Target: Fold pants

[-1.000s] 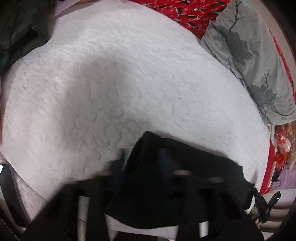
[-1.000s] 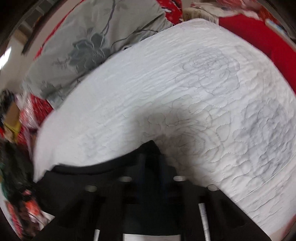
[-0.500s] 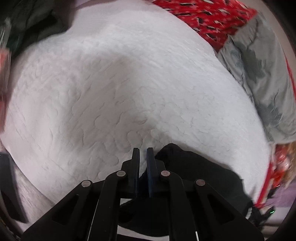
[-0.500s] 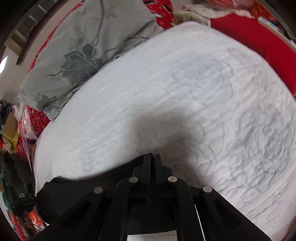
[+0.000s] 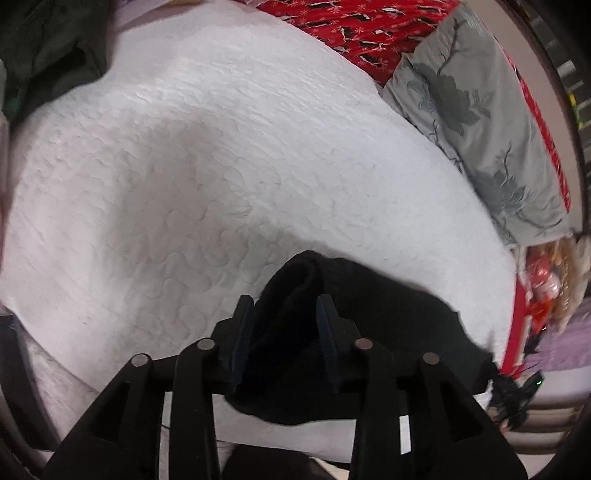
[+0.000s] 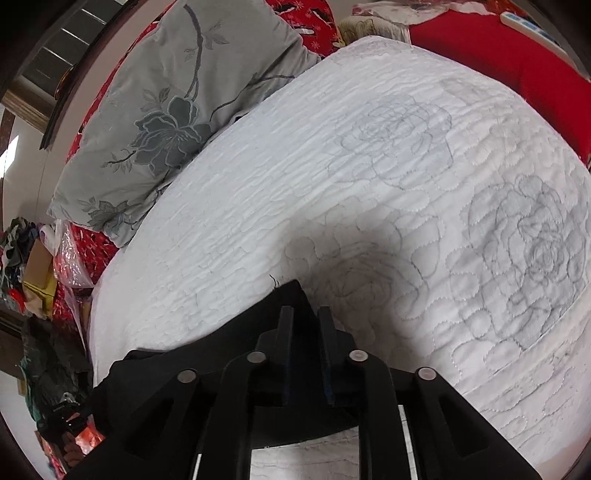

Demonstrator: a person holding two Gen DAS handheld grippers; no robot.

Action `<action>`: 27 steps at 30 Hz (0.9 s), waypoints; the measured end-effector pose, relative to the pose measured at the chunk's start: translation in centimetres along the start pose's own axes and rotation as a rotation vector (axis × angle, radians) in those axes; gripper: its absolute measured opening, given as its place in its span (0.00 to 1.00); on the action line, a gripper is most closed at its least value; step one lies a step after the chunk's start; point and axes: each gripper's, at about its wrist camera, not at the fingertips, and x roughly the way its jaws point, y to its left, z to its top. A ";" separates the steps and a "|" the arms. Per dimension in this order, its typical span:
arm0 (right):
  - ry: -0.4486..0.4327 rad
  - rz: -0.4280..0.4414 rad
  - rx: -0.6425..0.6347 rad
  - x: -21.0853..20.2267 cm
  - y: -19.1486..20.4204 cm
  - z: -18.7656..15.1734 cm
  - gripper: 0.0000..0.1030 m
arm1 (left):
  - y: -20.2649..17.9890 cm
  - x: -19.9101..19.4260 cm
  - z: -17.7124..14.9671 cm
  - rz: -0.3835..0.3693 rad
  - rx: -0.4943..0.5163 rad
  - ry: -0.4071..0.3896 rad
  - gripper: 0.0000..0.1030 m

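Observation:
Black pants [image 5: 388,332] lie folded on a white quilted bedspread [image 5: 221,166] near its front edge. In the left wrist view my left gripper [image 5: 284,306] is open, its fingers standing either side of a raised fold at the pants' corner. In the right wrist view the pants [image 6: 207,354] reach a pointed corner just ahead of my right gripper [image 6: 304,314]. That gripper stands open, its fingers a little apart over the black cloth.
A grey floral pillow [image 5: 491,122] lies at the bed's far side, also in the right wrist view [image 6: 177,103]. Red patterned bedding [image 5: 362,29] lies beyond it. Dark clothes [image 5: 40,48] are heaped at the bed's left. Clutter [image 6: 40,280] crowds the floor beside the bed.
Both grippers were shut on the pants half a second ago. Both have now opened and the cloth rests on the bed.

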 end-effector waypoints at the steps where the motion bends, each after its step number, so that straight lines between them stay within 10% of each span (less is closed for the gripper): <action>1: 0.002 0.005 0.002 -0.1 -0.1 -0.1 0.20 | 0.4 -0.5 -0.3 -0.022 0.005 -0.009 0.32; 8: 0.012 0.036 0.017 0.1 -0.3 -0.4 0.28 | 1.2 -1.1 -0.4 -0.155 -0.030 -0.023 0.52; 14: 0.036 0.048 0.029 0.7 -0.5 -0.4 0.36 | 0.1 1.7 -0.1 0.029 0.042 0.024 0.57; 19: 0.052 -0.059 -0.134 1.5 1.3 -0.4 0.11 | -1.7 2.6 0.2 0.121 0.066 -0.004 0.21; 27: 0.052 -0.103 -0.163 1.9 1.2 -0.4 0.12 | -2.8 2.9 0.5 0.378 0.099 -0.081 0.14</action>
